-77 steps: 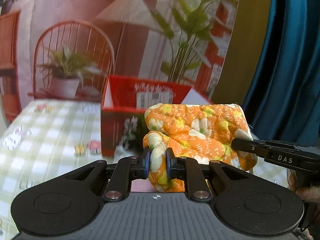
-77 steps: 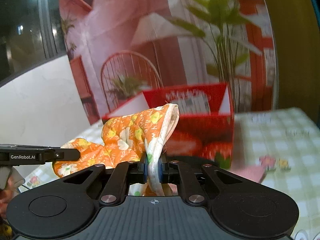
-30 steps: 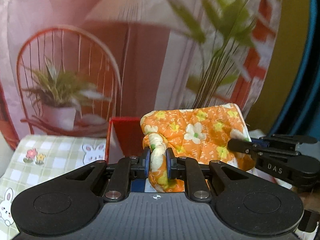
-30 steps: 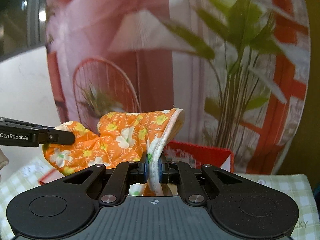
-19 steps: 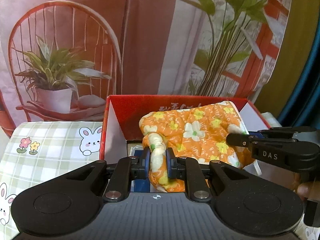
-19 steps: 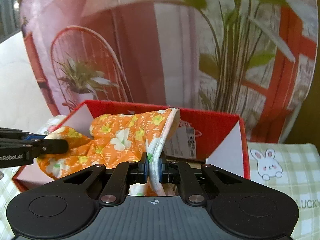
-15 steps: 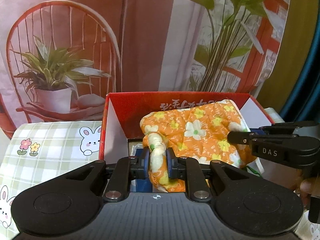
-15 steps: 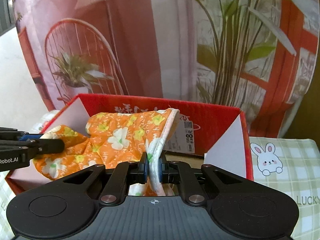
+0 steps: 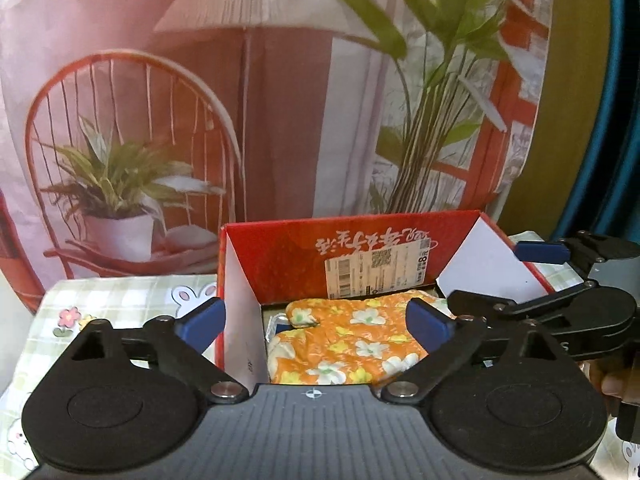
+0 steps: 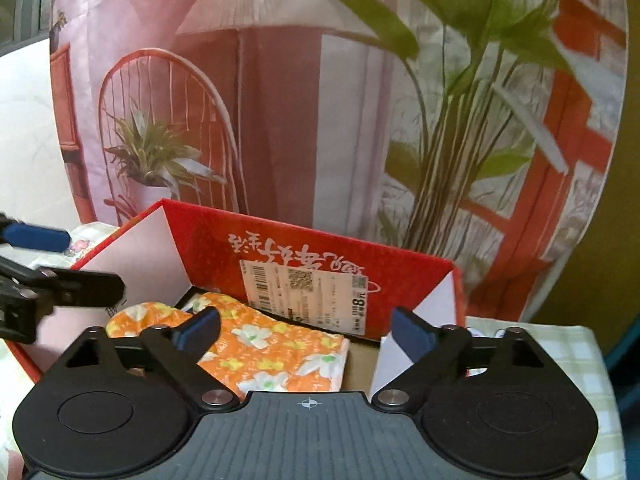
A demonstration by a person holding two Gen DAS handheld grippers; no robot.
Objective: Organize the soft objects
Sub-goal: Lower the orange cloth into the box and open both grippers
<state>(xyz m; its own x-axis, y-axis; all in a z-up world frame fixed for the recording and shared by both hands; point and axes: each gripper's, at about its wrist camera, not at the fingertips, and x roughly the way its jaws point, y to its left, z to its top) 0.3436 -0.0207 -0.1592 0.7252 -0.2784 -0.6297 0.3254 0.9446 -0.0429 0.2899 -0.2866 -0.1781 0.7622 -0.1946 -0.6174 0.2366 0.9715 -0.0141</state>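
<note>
The orange flowered mitt (image 9: pixel 344 344) lies flat on the floor of the red box (image 9: pixel 280 264), which stands open on the bench (image 9: pixel 120 292) with its checked rabbit cloth. Both hand-held grippers hover over the box's near edge. The left hand-held gripper (image 9: pixel 316 322) has its jaws opening, spread wide, the blue pads clear of the mitt below. The right hand-held gripper (image 10: pixel 306 332) is opening too, wide apart, nothing pinched; the mitt (image 10: pixel 276 350) shows between its fingers but lower down, untouched. A white barcode label (image 10: pixel 304 296) is stuck on the box's back wall. Behind hangs a printed backdrop (image 9: pixel 240 100) of a chair and plants.
</note>
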